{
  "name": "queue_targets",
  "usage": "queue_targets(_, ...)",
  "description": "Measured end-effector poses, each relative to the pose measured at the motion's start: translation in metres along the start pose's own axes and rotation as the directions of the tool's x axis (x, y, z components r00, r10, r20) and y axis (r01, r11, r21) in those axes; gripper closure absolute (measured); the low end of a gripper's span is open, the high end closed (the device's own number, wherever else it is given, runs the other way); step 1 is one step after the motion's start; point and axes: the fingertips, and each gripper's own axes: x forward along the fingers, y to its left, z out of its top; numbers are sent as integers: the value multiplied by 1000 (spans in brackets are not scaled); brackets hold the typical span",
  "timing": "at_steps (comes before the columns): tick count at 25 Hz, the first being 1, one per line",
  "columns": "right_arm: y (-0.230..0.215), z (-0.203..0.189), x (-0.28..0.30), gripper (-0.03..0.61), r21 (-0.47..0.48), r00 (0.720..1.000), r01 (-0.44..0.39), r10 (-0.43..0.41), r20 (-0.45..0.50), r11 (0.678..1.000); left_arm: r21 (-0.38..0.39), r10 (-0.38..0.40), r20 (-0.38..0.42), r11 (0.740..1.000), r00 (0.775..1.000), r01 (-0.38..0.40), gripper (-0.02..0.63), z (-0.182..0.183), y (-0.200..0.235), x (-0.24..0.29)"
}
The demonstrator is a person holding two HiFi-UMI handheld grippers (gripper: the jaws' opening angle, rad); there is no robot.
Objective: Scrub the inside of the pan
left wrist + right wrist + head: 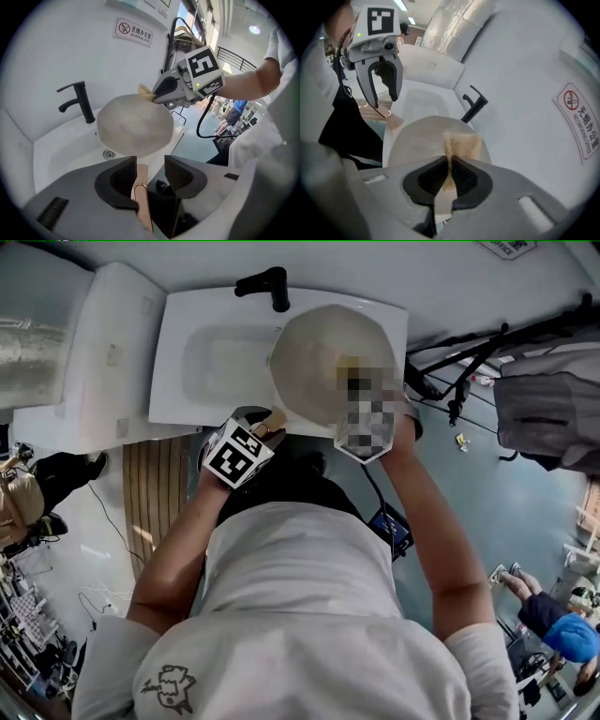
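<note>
A beige pan (323,357) stands tilted on edge over the white sink (187,371). Its outer bottom (136,129) faces my left gripper and its inside (422,140) faces my right one. The rose-gold handle (140,197) runs between the jaws of my left gripper (146,176). It lies against the left pad (123,180), with a clear gap to the right pad, so the jaws stand open. My right gripper (450,176) is shut on a tan scrub pad (461,145), which lies flat on the pan's inside near the far rim. In the head view a mosaic patch hides that gripper.
A black faucet (267,285) stands at the sink's back edge, just behind the pan. The drain (108,153) shows in the basin below it. A white counter block (84,362) lies to the left. To the right are black stands and cables (469,362), with people beyond.
</note>
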Motion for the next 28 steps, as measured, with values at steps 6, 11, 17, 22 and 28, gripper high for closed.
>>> queue_targets(6,13,4,-53,553,128,992,-13,-3,122,992,14,94,148,995,985,-97,431,37,-16,-46)
queue_targets(11,25,25,-118,552,269,963,-33,-41,265,963,17,97,310,994,946,-107,442,61,-38,-96)
queue_targets(17,63,69,-196,552,373,900,-120,-58,432,920,90,84,439,986,895,-137,506,59,-64,-151)
queue_targets(22,107,115,-250,553,415,864,-109,-120,488,903,122,23,520,987,854,-101,552,33,-89,-207)
queue_targets(28,169,164,-301,554,481,831,-61,-222,509,875,129,-14,586,989,810,-76,609,-29,-110,-277)
